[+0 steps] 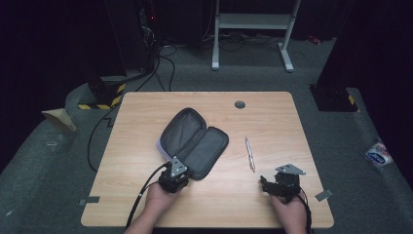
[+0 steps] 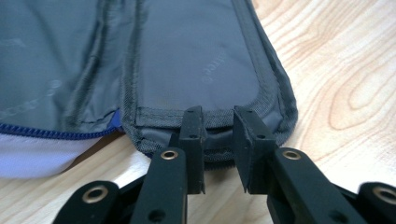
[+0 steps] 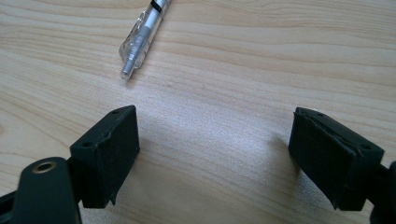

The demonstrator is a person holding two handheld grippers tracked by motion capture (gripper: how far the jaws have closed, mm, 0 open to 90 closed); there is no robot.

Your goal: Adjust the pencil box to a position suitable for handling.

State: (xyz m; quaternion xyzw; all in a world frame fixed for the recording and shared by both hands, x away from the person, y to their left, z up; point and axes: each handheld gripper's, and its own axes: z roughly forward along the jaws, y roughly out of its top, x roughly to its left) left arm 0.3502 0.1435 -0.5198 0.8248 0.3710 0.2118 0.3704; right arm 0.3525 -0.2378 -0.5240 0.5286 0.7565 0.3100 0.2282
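**A:** Pencil case (image 1: pixel 195 141) sits unzipped and splayed flat near the middle of the wooden table (image 1: pixel 146 204), both halves showing their grey lining. Left gripper (image 1: pixel 176 171) is at the case's near end. In the left gripper view its jaws have come together on the rim of the flap (image 2: pixel 212 123), pinching the stitched edge between the pads. Best guess: the person is pinning that flap so the case stays open and doesn't slide around.

**B:** Makes sense. And the other one?

**A:** Right gripper (image 1: pixel 269 185) hovers low over bare wood with its jaws spread wide and nothing between them. The pen (image 1: pixel 250 154) lies just ahead of it, well apart from the case, clear barrel, tip pointing back toward the gripper in the right gripper view (image 3: pixel 140 39). Looks staged for a grab-and-drop into the case, though that's only a read of the layout.

**B:** Head count?

**A:** One case, one pen, two grippers, one in each hand. There's also a single round cable grommet (image 1: pixel 239 104) at the table's far edge. Nothing is inside the case, as far as the lining shows.
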